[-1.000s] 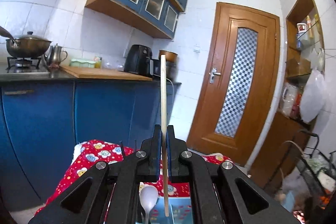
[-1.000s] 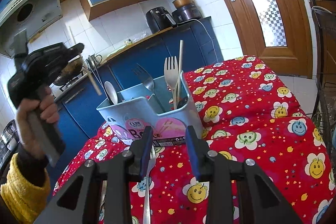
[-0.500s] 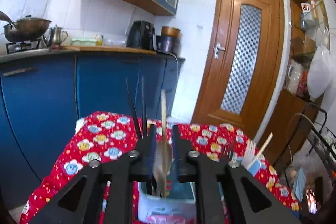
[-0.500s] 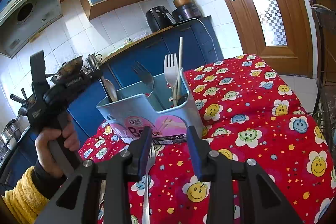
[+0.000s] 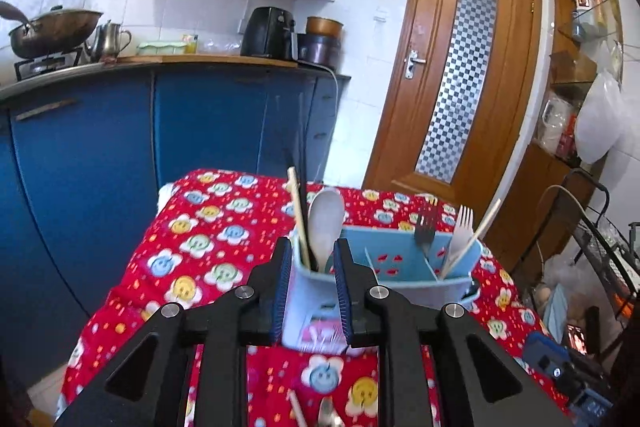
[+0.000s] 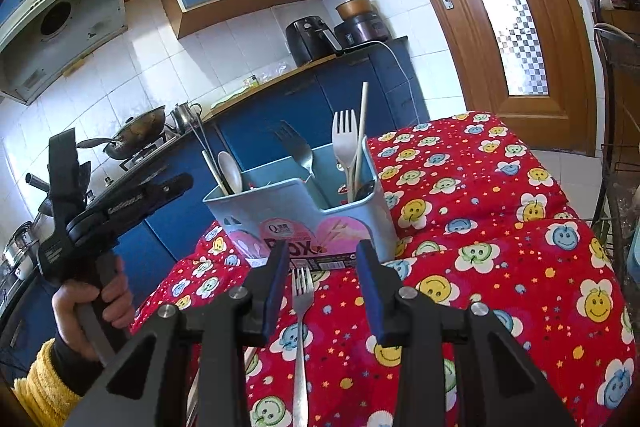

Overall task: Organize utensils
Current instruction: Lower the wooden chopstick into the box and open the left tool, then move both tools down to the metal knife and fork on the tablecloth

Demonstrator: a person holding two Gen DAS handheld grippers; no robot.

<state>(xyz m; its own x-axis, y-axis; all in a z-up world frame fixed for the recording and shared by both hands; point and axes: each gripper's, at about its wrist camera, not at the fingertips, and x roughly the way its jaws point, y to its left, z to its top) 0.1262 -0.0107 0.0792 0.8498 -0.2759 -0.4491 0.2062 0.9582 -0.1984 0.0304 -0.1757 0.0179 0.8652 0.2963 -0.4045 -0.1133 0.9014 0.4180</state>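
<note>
A light blue utensil holder (image 5: 404, 267) (image 6: 280, 203) stands on the red flowered tablecloth (image 6: 500, 267). Its left compartment holds a wooden chopstick (image 5: 298, 215), dark chopsticks and a white spoon (image 5: 326, 223). The right compartment holds a metal fork (image 6: 296, 151), a white fork (image 6: 345, 143) and another chopstick (image 6: 361, 131). My left gripper (image 5: 310, 287) is open and empty, its fingers either side of the holder's left end. In the right wrist view it (image 6: 120, 203) is held off the table's left side. My right gripper (image 6: 322, 287) is open above a metal fork (image 6: 301, 327) lying on the cloth.
Blue kitchen cabinets (image 5: 120, 131) with a wok, kettle and air fryer run behind the table. A wooden door (image 5: 452, 83) is at the back right. A wire rack (image 5: 600, 259) stands right of the table. More utensils (image 5: 316, 415) lie on the cloth near the front.
My left gripper lowered the wooden chopstick into the holder's left compartment, opened and let it go, then drew back. My right gripper stayed open over the fork.
</note>
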